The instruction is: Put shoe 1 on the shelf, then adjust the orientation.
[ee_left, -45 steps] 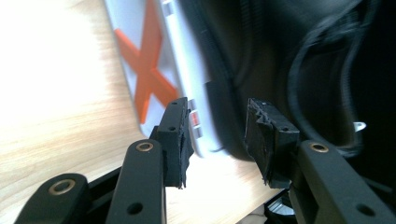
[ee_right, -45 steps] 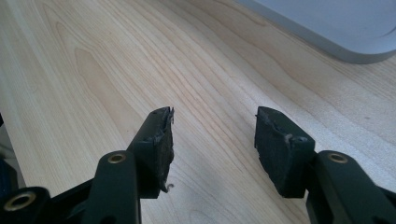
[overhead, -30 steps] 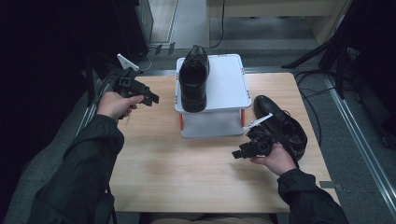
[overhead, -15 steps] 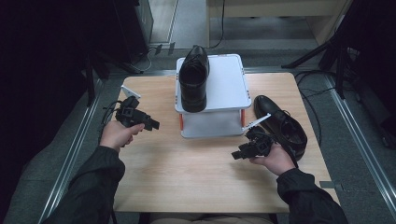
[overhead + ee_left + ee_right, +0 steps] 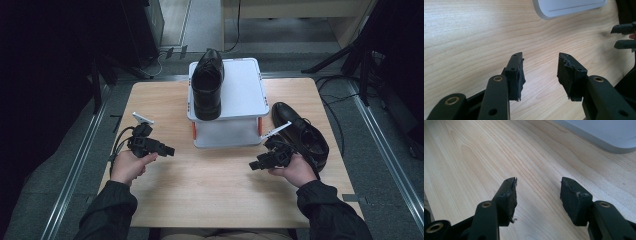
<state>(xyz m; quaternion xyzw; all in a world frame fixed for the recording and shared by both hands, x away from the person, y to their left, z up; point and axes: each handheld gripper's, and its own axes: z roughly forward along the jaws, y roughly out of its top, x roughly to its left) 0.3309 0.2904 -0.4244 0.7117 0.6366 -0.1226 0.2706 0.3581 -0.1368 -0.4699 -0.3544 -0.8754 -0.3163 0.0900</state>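
In the high view a wooden table [image 5: 220, 185] fills the middle of the frame, with a white box [image 5: 240, 97] standing at its upper centre. One black shoe [image 5: 206, 85] lies on the left part of the box's lid, toe toward the bottom of the frame. A second black shoe [image 5: 301, 134] lies on the table just right of the box, at centre right. The left tongs [image 5: 169, 150] sit at lower left of centre, held in the left hand [image 5: 129, 167] over bare wood, well apart from the box and both shoes. Their jaws have just been opening and stand spread with nothing between them; in the left gripper view the left tongs [image 5: 540, 72] show only table grain in the gap, with the corner of the white box [image 5: 571, 7] at the top of the frame and the tips of the other tongs at the right edge. The right tongs [image 5: 254, 165] are at lower right of centre, held in the right hand [image 5: 296, 171], which sits just beside the second shoe. Their jaws point toward the left of the frame and are spread too; in the right gripper view the right tongs [image 5: 538, 192] hold nothing, with bare wood between the pads and the white box [image 5: 604, 133] edge at upper right.
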